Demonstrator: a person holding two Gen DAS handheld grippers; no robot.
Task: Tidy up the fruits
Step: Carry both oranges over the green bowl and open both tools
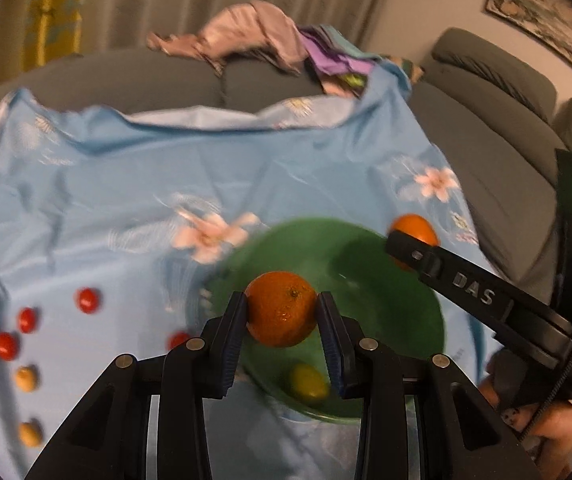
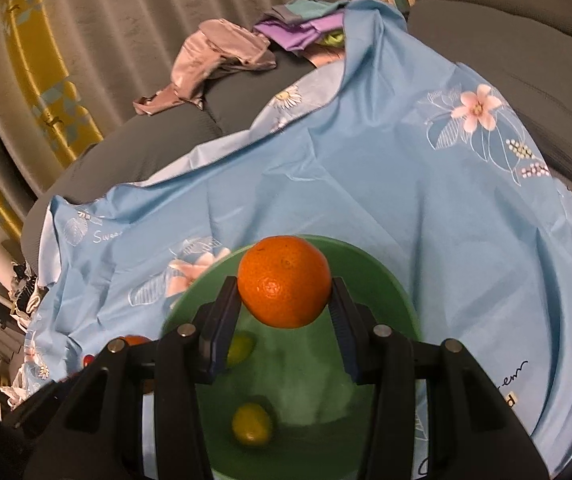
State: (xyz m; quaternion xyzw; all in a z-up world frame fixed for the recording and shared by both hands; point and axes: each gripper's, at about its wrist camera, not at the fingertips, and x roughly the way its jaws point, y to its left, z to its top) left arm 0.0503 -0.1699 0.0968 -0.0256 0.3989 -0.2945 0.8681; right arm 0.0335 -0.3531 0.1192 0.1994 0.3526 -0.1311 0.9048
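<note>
My left gripper (image 1: pixel 282 312) is shut on an orange tangerine (image 1: pixel 282 308) and holds it over the green bowl (image 1: pixel 413 312). A yellow-green fruit (image 1: pixel 307 382) lies in the bowl. My right gripper (image 2: pixel 284 300) is shut on another tangerine (image 2: pixel 284 280) above the same bowl (image 2: pixel 369 276), where two yellow-green fruits (image 2: pixel 252 424) lie. In the left wrist view the right gripper (image 1: pixel 401 246) reaches in from the right with its tangerine (image 1: pixel 415 230) over the bowl's far rim.
A light blue flowered cloth (image 1: pixel 126 184) covers a grey sofa (image 1: pixel 497 92). Several red cherry tomatoes (image 1: pixel 88 300) and small yellow fruits (image 1: pixel 26 378) lie on the cloth left of the bowl. Crumpled clothes (image 1: pixel 254 36) lie on the sofa behind.
</note>
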